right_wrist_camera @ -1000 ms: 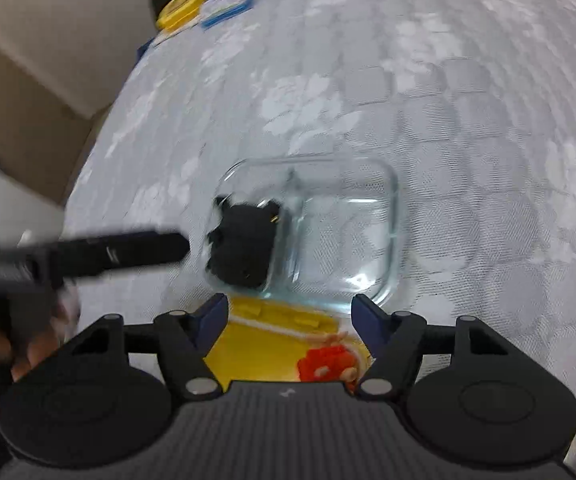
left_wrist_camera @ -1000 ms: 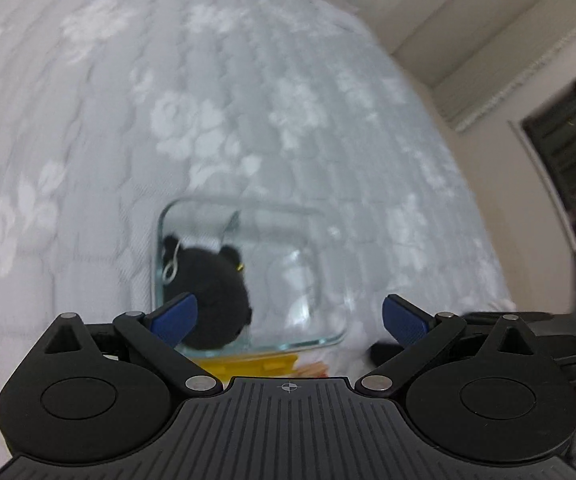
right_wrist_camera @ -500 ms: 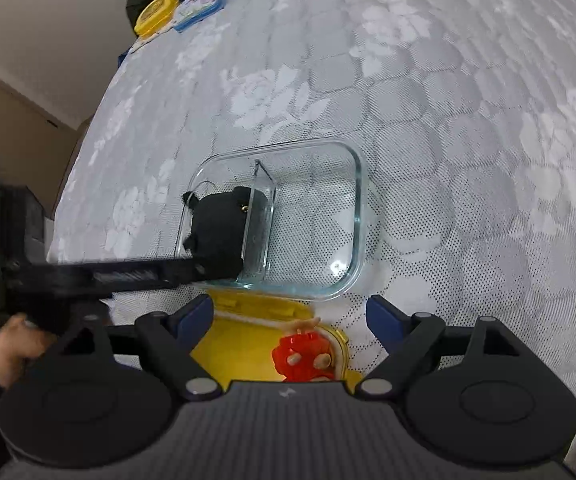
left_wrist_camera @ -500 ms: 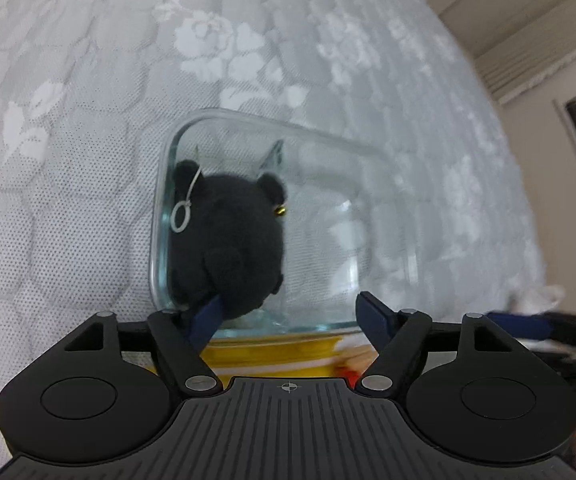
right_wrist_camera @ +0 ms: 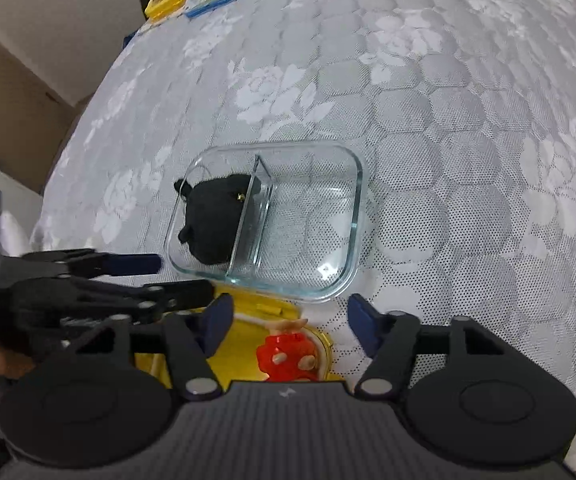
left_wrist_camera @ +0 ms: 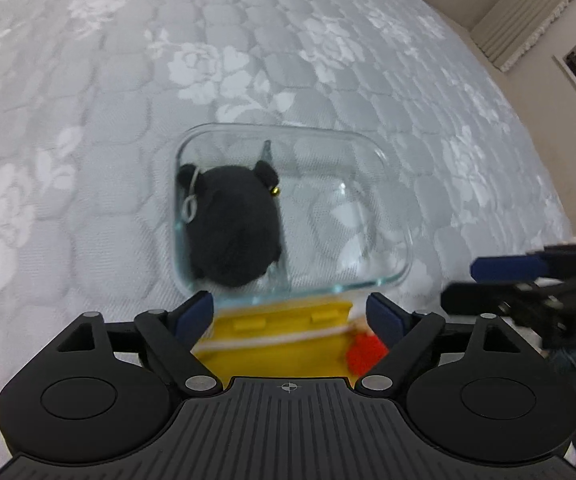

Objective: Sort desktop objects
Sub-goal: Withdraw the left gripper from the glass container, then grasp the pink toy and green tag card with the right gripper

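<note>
1. I am tilting my left gripper (left_wrist_camera: 290,314) steeply down, just on the near side of the glass container (left_wrist_camera: 392,276), with the blue fingertips (left_wrist_camera: 196,312) spread apart and gripping nothing; those jaws have just been opening.
2. I am angling my right gripper (right_wrist_camera: 290,322) downward too, near that container's near edge, empty, its jaws parted and just closing in.
3. My left gripper is sitting to the left of my right one, tips near the container's near-left corner.

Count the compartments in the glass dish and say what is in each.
2. The glass dish has a left compartment holding the black plush toy and a right compartment with nothing in it.
</note>
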The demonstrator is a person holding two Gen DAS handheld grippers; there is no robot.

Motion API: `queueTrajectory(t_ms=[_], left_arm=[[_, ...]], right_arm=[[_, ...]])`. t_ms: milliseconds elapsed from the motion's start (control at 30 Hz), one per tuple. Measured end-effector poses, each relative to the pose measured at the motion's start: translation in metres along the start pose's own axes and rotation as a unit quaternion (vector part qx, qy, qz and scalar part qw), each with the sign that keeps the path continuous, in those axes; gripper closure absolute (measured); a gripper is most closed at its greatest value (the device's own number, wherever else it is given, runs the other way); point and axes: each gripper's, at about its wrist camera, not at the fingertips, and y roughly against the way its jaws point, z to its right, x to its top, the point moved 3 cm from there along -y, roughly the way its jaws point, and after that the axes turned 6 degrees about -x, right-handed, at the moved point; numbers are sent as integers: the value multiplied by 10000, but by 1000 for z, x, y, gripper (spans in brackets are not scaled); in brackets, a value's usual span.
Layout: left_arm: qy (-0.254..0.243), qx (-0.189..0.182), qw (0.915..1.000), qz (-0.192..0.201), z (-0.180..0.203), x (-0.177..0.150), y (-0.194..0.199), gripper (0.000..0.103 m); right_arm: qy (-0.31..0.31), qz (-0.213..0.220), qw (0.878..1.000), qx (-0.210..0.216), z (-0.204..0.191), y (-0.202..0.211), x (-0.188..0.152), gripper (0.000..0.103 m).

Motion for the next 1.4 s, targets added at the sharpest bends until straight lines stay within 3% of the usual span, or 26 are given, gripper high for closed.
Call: queueTrajectory(t_ms=[200,300,400,533,600,800,933,1000,1100,1200,1333,1400], left_arm=[[-498,394,9980,-42,16,-30,34,9],[-648,505,9966,-57,20,-49,54,6],[-798,633,9948,27,26,-61,70,5],[-841,641,9942,219,36,-65,88,3],[-810,635,9943,267,39,-66,93,2],[-595,542,9967,80,35,-67,92,2],[27,360,9993,11,14,-61,98,2],[335,386,9987,61,2,-58,100,1],[734,421,9964,-9,-10,-56,96,1],[1005,267,9944,-209,-16,-57,89,1],[961,207,9944,-376,-15,-60,83,1],[975,197,9942,-410,-15,-60,82,0]], right_arm=[[341,-513,9977,-284,-7,-20,-17,49],[558,-755,9942,-527,-9,-32,-27,41],[705,-927,9906,-721,-10,-43,-37,40],[828,-703,9909,-790,-16,-39,-37,39],[759,-471,9930,-767,-18,-32,-34,28],[685,-49,9960,-579,-24,-17,-26,23],[1136,-91,9921,-534,-36,-16,-30,28],[1353,-338,9893,-428,-45,-19,-36,45],[1644,-687,9838,-211,-60,-25,-47,50],[2089,-856,9740,-206,-76,-32,-60,40],[3300,-503,9407,-598,-101,-37,-79,35],[3541,-461,9315,-686,-107,-41,-86,30]])
